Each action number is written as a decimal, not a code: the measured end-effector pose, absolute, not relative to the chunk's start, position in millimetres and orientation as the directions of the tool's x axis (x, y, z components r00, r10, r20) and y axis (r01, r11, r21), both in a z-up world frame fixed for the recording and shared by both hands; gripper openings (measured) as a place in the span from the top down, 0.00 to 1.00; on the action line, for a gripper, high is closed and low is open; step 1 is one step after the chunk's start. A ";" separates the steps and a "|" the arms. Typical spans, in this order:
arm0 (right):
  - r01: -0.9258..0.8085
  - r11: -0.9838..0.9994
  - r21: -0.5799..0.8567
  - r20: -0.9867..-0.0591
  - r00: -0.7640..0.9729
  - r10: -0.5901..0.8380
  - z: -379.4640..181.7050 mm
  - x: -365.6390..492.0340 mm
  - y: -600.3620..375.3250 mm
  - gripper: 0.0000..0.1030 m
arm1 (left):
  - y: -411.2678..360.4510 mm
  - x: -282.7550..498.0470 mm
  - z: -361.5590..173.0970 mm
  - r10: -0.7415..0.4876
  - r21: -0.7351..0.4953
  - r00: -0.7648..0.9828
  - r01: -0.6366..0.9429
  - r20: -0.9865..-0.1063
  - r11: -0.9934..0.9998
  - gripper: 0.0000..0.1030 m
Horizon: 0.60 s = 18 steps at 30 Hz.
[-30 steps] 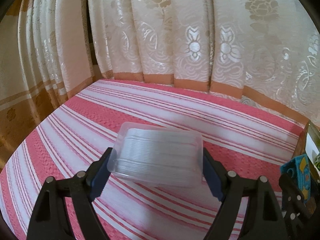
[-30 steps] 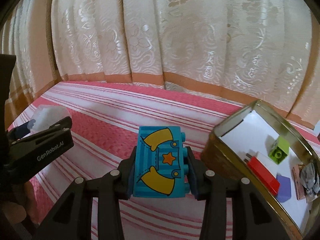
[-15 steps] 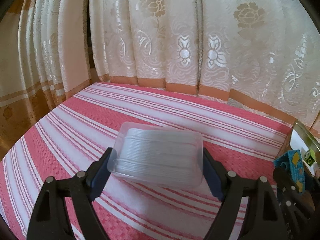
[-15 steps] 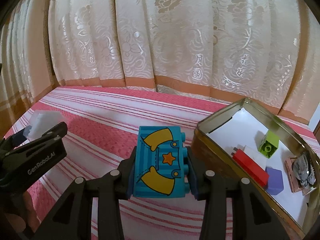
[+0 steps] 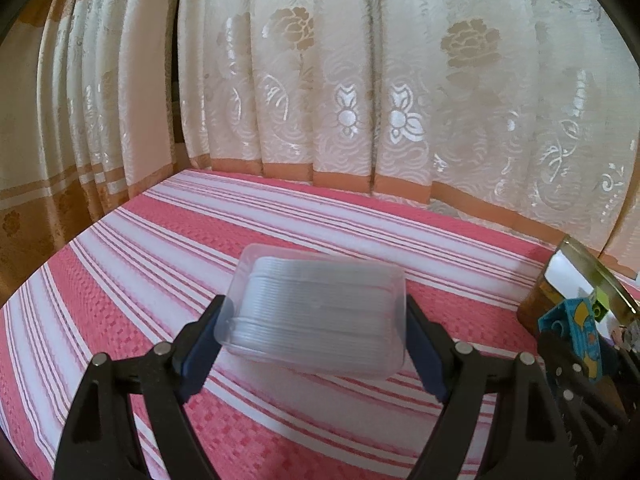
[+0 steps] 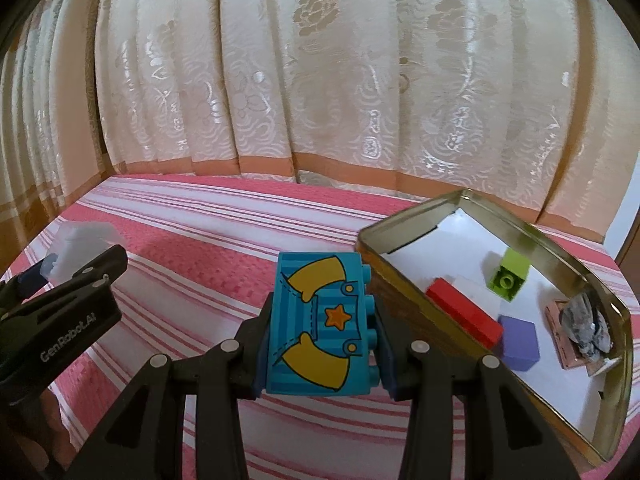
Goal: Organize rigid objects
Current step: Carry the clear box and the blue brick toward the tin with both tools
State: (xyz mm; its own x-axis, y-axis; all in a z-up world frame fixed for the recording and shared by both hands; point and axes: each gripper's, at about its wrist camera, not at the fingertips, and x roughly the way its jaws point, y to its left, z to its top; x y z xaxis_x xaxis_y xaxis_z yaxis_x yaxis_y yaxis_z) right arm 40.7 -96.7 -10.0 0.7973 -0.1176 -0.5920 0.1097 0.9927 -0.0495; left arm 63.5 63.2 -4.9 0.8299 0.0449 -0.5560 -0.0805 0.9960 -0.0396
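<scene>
My right tongs (image 6: 320, 330) clamp one blue block (image 6: 320, 324) above the striped cloth (image 6: 192, 248), just left of the one tin (image 6: 560, 248). My left tongs (image 5: 312, 332) squeeze one clear plastic box (image 5: 316, 312); its contents are blurred. In the tin lie one red block (image 6: 464, 314), one green block (image 6: 508, 280), one purple block (image 6: 518, 342) and a grey thing (image 6: 586, 326) I can't identify.
</scene>
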 end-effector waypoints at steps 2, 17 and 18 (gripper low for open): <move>0.118 0.992 -0.047 -0.589 0.799 -0.123 -9.0 37.3 -100.4 0.56 | 59.9 58.9 -4.5 0.040 -0.042 0.834 -0.076 -0.550 0.996 0.19; 0.165 0.986 -0.035 -0.550 0.820 -0.157 0.4 14.6 -120.4 0.56 | 26.6 31.1 1.7 -0.034 -0.056 0.867 0.007 -0.497 0.998 0.19; 0.170 0.985 -0.039 -0.544 0.823 -0.164 1.4 13.1 -121.5 0.56 | 24.1 30.0 2.2 -0.038 -0.054 0.869 0.013 -0.493 0.998 0.19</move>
State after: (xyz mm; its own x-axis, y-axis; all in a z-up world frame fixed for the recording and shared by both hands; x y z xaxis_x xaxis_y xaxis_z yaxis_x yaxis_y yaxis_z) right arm 13.1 -121.5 1.4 0.8232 -0.1638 -0.5436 0.1702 0.9846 -0.0388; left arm 30.0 24.1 2.2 0.8691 -0.0382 -0.4932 0.0129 0.9984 -0.0545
